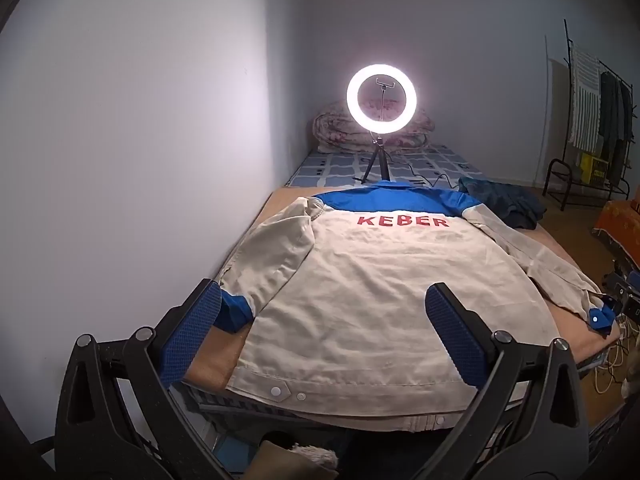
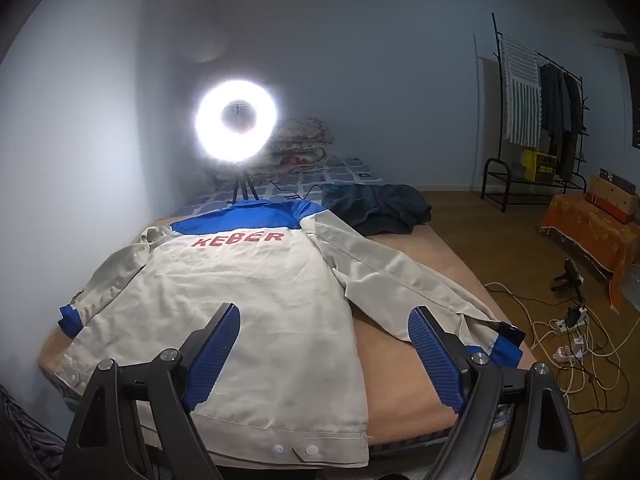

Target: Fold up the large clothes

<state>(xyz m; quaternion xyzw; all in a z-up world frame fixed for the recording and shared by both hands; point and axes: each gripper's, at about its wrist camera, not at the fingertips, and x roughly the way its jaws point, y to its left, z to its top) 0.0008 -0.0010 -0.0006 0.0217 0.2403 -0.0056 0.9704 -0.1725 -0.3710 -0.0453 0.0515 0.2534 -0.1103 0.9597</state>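
Jacket [image 1: 360, 288] first: from the left wrist camera it lies flat on the bed [image 1: 216, 344], back side up, with the red word KEBER near the far blue collar. Both sleeves stick out to the sides, one to the left [image 1: 264, 268] and one to the right [image 1: 540, 268]. No fold shows yet, so I think the folding has not started and all of it is left to do. The left gripper [image 1: 320, 340] hangs over the near hem. Its jaws are spread wide and hold nothing. The near left blue cuff [image 1: 234, 314] sits just beside the left finger. Far off stands a bright ring light [image 1: 381, 98], with a rolled quilt [image 1: 340, 130] behind it.

From the right wrist camera the jacket [image 2: 248, 312] looks the same, flat and not folded. The right gripper [image 2: 324, 360] hangs above the near right part of the jacket, jaws wide, nothing in them. The right sleeve [image 2: 400, 280] runs down to a blue cuff [image 2: 506, 346] at the bed's edge. A dark cloth pile [image 2: 380, 208] lies on the far right of the bed.

As for containers, a yellow crate [image 2: 538, 165] sits on the far clothes rack [image 2: 540, 120]. I cannot tell what is in it.
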